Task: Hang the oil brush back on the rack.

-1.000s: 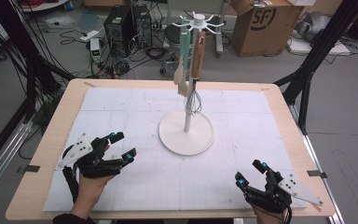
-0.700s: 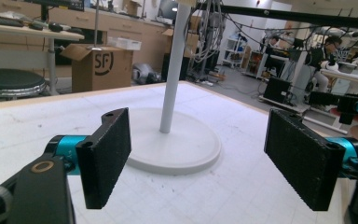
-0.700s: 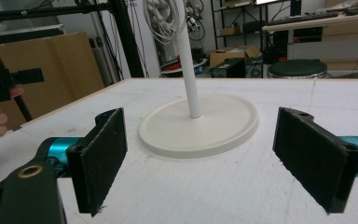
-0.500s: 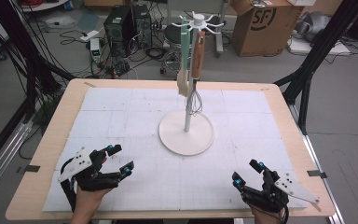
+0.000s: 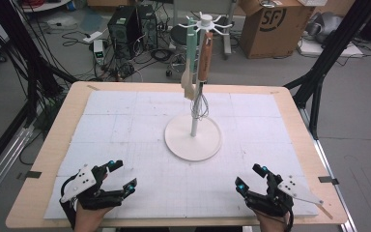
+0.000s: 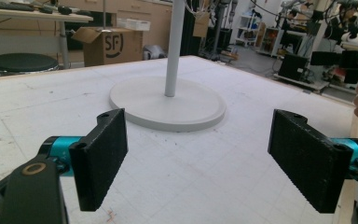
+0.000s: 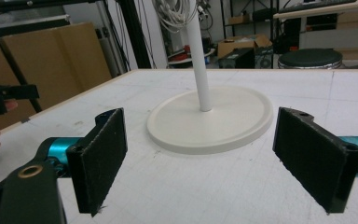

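**Both grippers low at the near edge, stand between them**

Left gripper (image 5: 118,178): sits at the near left corner of the white gridded table mat (image 5: 125,125), held in a hand. Jaws spread wide, nothing between them. Its own view looks across bare mat toward the stand's base.

Centre: white metal utensil stand with round flat base (image 5: 193,137) and upright pole, well apart from both grippers. Hanging from its top hooks: a pale green-handled spatula (image 5: 189,63), a wooden-handled wire whisk (image 5: 202,82) just beside it. Both hang clear of the base.

Right gripper (image 5: 250,178): at the near right corner of the mat, also hand-held. Jaws spread wide, empty. Its view shows the stand's base ahead.

Background: brown cardboard box (image 5: 275,26) on floor beyond the table.
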Available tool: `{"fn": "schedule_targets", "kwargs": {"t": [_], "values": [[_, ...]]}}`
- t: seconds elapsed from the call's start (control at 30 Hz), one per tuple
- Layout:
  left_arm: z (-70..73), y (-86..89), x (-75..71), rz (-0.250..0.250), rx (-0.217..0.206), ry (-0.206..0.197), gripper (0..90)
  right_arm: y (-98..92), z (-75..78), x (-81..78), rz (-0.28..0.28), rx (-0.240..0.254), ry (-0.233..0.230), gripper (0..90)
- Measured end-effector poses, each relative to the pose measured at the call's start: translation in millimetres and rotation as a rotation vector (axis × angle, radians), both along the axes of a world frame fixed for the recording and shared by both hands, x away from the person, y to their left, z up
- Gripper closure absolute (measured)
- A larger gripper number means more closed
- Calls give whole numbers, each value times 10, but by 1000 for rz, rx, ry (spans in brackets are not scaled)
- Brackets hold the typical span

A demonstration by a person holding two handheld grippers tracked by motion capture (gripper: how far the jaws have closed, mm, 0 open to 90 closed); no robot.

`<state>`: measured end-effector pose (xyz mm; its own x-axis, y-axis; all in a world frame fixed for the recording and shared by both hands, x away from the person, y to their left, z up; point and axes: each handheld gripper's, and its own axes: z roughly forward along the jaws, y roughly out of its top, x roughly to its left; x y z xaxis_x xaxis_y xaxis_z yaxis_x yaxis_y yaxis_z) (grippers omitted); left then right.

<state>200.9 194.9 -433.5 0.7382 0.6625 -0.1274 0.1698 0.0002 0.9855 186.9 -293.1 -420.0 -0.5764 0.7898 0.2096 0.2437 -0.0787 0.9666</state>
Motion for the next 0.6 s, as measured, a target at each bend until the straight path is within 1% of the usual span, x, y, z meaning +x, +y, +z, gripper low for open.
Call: {"fn": "schedule_targets", "kwargs": {"t": [0.07,0.13,0.23,0.27,0.33,0.4,0.43,0.57,0.6], "values": [[-3,-2,-21,3,12,-3,205,16,-4,7,3,-6,8,169],[-10,12,-24,1,9,-1,205,20,-5,11,3,-4,11,169],[-13,51,-32,12,-12,9,205,21,-4,16,5,-3,7,169],[-18,62,-38,15,-16,6,205,23,-5,15,6,-3,8,169],[-27,76,-39,18,-10,7,205,32,-7,17,9,-5,14,169],[-35,80,-41,16,-15,12,205,43,-13,28,14,-10,14,169],[-37,73,-49,21,-12,9,205,51,-18,34,16,-11,22,169],[-57,41,-69,5,19,10,208,67,-35,52,28,-17,41,166],[-58,35,-69,1,21,14,209,66,-37,56,29,-17,41,166]]}}
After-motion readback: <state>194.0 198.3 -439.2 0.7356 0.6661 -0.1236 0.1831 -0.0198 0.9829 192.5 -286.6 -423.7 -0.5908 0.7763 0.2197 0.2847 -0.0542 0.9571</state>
